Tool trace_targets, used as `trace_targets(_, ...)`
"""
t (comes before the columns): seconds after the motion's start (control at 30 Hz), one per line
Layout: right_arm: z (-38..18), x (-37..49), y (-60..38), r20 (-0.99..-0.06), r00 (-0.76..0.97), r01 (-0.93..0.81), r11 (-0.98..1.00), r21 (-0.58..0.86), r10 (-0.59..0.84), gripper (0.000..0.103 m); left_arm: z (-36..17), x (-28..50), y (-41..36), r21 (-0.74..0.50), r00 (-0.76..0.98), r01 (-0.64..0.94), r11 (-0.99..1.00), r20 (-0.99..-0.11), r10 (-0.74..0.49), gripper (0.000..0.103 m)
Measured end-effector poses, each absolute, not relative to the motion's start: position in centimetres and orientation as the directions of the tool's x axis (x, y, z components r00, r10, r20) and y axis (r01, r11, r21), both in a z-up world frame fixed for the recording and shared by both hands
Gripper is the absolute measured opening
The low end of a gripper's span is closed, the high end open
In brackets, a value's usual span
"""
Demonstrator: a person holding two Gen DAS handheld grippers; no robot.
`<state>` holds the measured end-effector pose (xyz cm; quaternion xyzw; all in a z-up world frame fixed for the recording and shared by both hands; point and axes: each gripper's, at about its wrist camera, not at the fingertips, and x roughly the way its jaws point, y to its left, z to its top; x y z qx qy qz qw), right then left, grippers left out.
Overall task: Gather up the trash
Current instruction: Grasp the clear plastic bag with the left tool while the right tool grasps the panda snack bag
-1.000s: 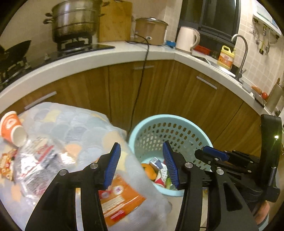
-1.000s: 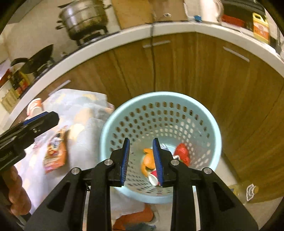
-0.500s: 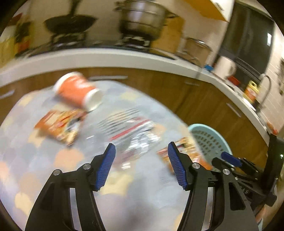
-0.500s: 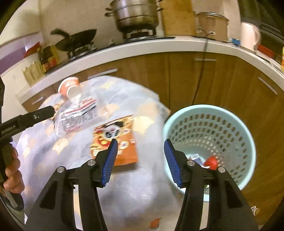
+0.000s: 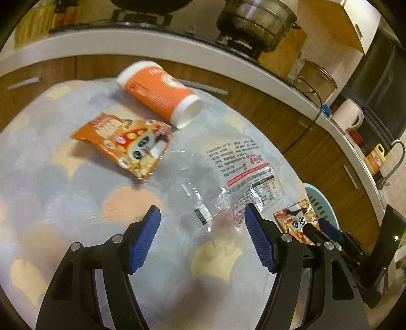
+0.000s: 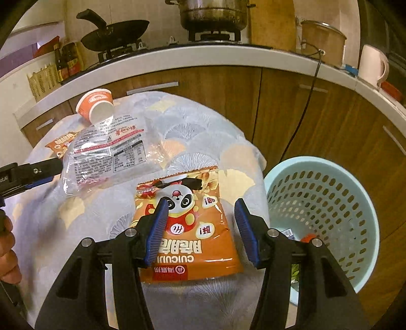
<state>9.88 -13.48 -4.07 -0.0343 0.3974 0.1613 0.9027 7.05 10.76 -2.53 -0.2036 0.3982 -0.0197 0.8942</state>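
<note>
Kitchen setting: curved white counter over brown wooden cabinet doors, with a steel stockpot on the hob behind.

Left wrist view. Round table under a pastel scallop-print cloth, soft and slightly wrinkled.
- Orange-and-white paper cup, lying on its side near the far edge, mouth toward the right; light and free to roll.
- Orange foil snack packet with panda print, flat, just beside the cup.
- Clear crinkled plastic wrapper with red and black print, glossy, spread flat ahead.
- Left gripper, blue ribbed pads spread wide, holding nothing; it hovers low with the wrapper's near edge between the fingers, likely lined up as the next pick.

Right wrist view.
- Second orange panda snack packet, smooth foil, flat at the table edge nearest the bin.
- Right gripper, fingers wide apart and empty, straddling this packet above it; contact cannot be told.
- Pale blue perforated plastic basket, on the floor beside the table, placed near for short drops; some scraps already lie inside.
</note>
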Motion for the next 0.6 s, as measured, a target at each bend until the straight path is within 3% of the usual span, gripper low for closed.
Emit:
trace_targets(0.33, -5.2, 10.0, -13.2, -0.737, 0.615, -0.353, 0.934, 0.062, 0.281, 0.051, -3.5, 10.0, 8.9, -0.370, 0.675, -0.108, 0.923, -0.709, -0.206, 0.065)
trace_targets(0.4, -5.3, 9.9, -12.9, -0.736, 0.615, -0.365, 0.929, 0.055, 0.285, 0.050, -3.5, 10.5, 8.1, -0.341, 0.673, -0.109, 0.934, -0.716, -0.183, 0.051)
trace_targets(0.47, -5.3, 9.7, -12.7, -0.733, 0.615, -0.379, 0.924, 0.049, 0.291, 0.044, -3.5, 10.9, 7.1, -0.290, 0.665, -0.108, 0.951, -0.732, -0.148, 0.043)
trace_targets(0.6, -5.2, 9.2, -12.6, -0.715, 0.638, -0.382, 0.924, 0.027, 0.284, 0.021, -3.3, 11.0, 5.6, -0.233, 0.662, -0.085, 0.969, -0.740, -0.120, 0.019)
